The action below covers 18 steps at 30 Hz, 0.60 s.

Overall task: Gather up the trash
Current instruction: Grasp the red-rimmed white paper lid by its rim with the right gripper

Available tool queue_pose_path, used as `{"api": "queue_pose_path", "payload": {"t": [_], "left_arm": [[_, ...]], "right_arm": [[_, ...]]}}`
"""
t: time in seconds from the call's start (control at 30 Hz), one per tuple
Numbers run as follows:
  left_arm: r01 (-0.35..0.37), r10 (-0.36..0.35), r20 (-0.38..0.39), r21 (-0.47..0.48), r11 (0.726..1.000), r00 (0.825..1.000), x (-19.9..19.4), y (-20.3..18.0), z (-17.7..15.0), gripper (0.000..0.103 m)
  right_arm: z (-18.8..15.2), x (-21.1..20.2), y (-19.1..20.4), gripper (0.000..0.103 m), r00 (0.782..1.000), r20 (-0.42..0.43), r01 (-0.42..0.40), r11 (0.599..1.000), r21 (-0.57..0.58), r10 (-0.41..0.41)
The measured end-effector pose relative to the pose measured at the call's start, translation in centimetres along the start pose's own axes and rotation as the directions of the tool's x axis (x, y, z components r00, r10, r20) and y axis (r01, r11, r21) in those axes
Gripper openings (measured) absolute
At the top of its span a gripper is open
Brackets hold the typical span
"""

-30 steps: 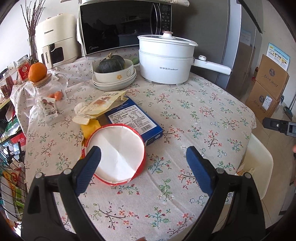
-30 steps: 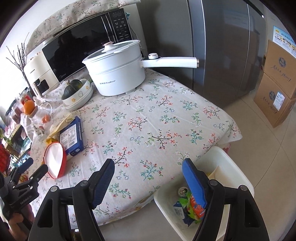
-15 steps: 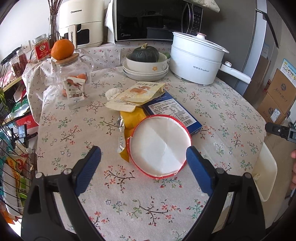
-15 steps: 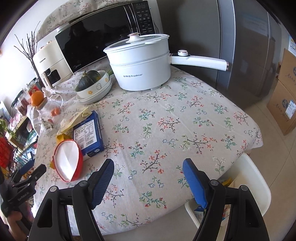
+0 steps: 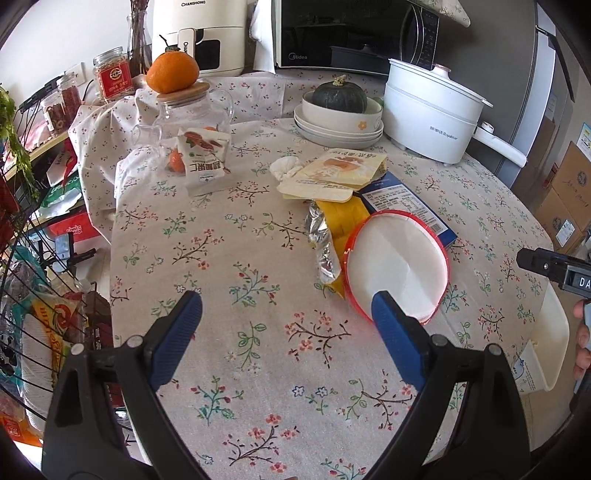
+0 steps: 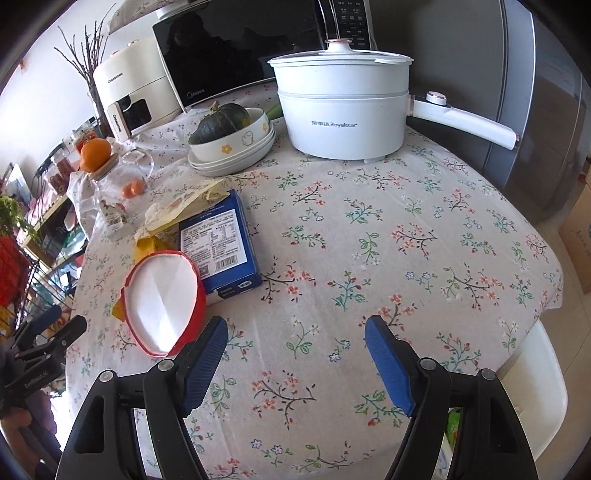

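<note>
A crushed red-rimmed paper bowl (image 5: 397, 262) lies on the floral tablecloth, also in the right wrist view (image 6: 162, 299). Beside it lie a yellow foil wrapper (image 5: 332, 225), a blue box (image 5: 406, 206) (image 6: 218, 243), a beige pouch (image 5: 332, 173) and a crumpled tissue (image 5: 286, 168). A small carton (image 5: 205, 164) leans on a glass jar. My left gripper (image 5: 288, 314) is open and empty, its right finger over the bowl's near rim. My right gripper (image 6: 295, 339) is open and empty over bare cloth, right of the bowl. A white bin (image 6: 532, 387) stands below the table's edge.
At the back stand a white electric pot (image 6: 343, 107), stacked bowls with a green squash (image 6: 229, 136), a microwave (image 5: 351, 33) and an air fryer (image 5: 199, 33). A glass jar with an orange (image 5: 173, 74) on its lid is at left. Wire racks (image 5: 33, 295) flank the table.
The left gripper has swung left and closer to the table, so the bowl now sits under its right finger. The right gripper has moved in over the table, away from the bin.
</note>
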<state>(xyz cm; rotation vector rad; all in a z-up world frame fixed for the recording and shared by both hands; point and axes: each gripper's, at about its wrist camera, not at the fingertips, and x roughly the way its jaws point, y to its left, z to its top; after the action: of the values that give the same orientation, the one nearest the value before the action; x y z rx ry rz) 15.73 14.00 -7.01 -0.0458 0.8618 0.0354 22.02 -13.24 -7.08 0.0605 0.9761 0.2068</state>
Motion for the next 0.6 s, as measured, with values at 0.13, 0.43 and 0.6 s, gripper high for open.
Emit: {"api": "queue_pose_path", "payload": {"t": [0.13,0.43,0.6], "left_arm": [[-0.007,0.007,-0.004,-0.002,1.0,1.0,0.1,1.2,-0.2,0.093],[0.001,-0.002,-0.003,-0.015,1.0,1.0,0.1,3.1,-0.2,0.093],[0.008,-0.008,-0.005,-0.017,1.0,1.0,0.2,3.5,-0.2,0.093]], "right_arm": [[-0.2,1.8,2.3,0.078,0.999,-0.013,-0.034,0.999,-0.017,0.034],[-0.5,5.7,6.1,0.077,0.994,-0.051,-0.098,0.995,-0.014,0.097],[-0.8,7.4,6.8,0.064,0.985,-0.084,-0.151,0.988,0.028,0.153]]}}
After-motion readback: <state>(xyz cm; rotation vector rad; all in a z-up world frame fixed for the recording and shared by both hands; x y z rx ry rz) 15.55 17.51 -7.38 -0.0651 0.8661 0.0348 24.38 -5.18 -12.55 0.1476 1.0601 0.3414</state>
